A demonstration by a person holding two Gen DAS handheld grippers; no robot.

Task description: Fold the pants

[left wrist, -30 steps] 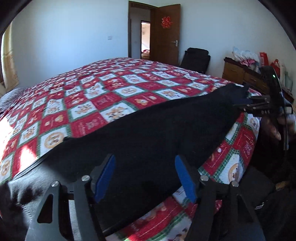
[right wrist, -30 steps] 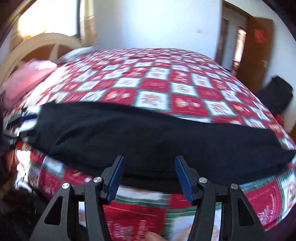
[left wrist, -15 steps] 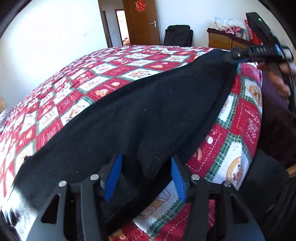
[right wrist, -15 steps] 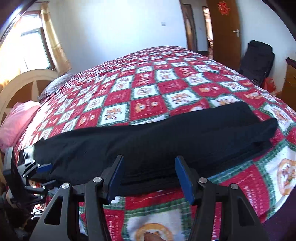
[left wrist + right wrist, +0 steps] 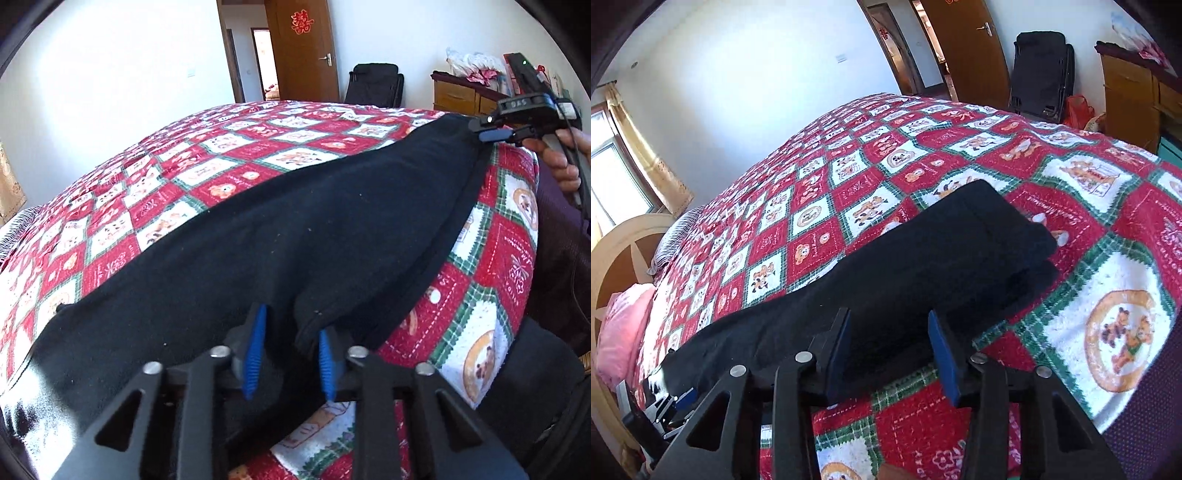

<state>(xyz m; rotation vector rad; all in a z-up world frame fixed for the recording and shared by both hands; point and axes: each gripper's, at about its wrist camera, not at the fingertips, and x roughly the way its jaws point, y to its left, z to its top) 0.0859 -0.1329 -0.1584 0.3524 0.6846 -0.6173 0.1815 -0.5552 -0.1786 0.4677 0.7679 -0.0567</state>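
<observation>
Black pants (image 5: 280,236) lie stretched along the near edge of the red patchwork bed cover (image 5: 229,162), folded lengthwise, and they also show in the right wrist view (image 5: 923,266). My left gripper (image 5: 291,354) sits at the waist end with its blue pads partly closed around a bunched fold of black cloth. My right gripper (image 5: 892,354) is open over the near edge of the pants close to the leg end, with cloth lying between its fingers. The right gripper also shows in the left wrist view (image 5: 495,131) at the far leg end.
A wooden dresser (image 5: 461,96) and a black folded chair (image 5: 376,83) stand beyond the bed's foot by the open door (image 5: 306,51). A pink pillow (image 5: 620,325) and the curved headboard (image 5: 613,254) are at the bed's head. The person's dark clothing (image 5: 561,258) lies along the bed's near side.
My left gripper has narrowed on the fold of cloth at the waist end. My right gripper has closed in toward the leg end and tilted, and its jaws have narrowed slightly.
</observation>
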